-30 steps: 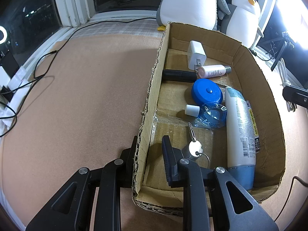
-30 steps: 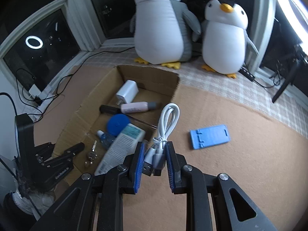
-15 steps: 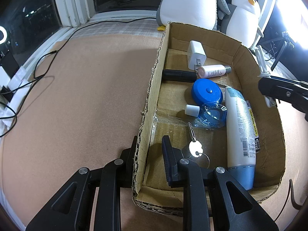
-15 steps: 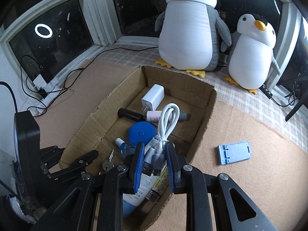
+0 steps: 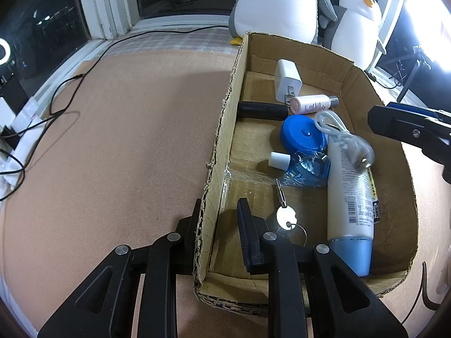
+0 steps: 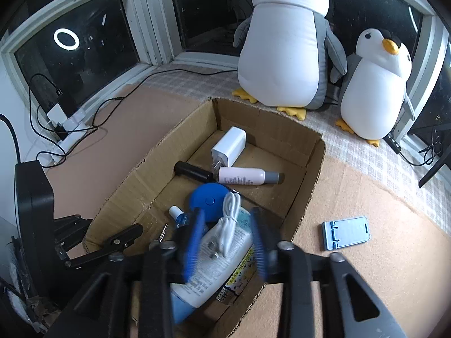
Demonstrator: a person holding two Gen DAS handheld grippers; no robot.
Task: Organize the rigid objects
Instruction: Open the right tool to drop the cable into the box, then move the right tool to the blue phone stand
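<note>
Left wrist view: the left gripper (image 5: 218,219) sits at lower centre, its jaws clamped on the left wall of the box (image 5: 225,118), one finger outside and one inside. Inside the box lie a charger (image 5: 287,80) near the far end, a black tube (image 5: 262,109), a pink bottle (image 5: 313,104), a blue disc (image 5: 303,133), a small blue bottle (image 5: 301,166), a key (image 5: 284,214) near the inner finger, and a long white tube (image 5: 348,197) along the right side. A white cable (image 5: 341,138) lies on the upper end of the white tube, blurred. The right gripper's finger enters from the right edge above the box.

Right wrist view: the right gripper (image 6: 225,242) is at lower centre over the box (image 6: 313,183), its jaws just opening and blurred, parted with no pad on the cable (image 6: 228,225), which lies between them on the white tube (image 6: 214,262). A blue stand (image 6: 345,232) lies on the mat right of the box. Two penguins (image 6: 282,56) stand at the top.
</note>
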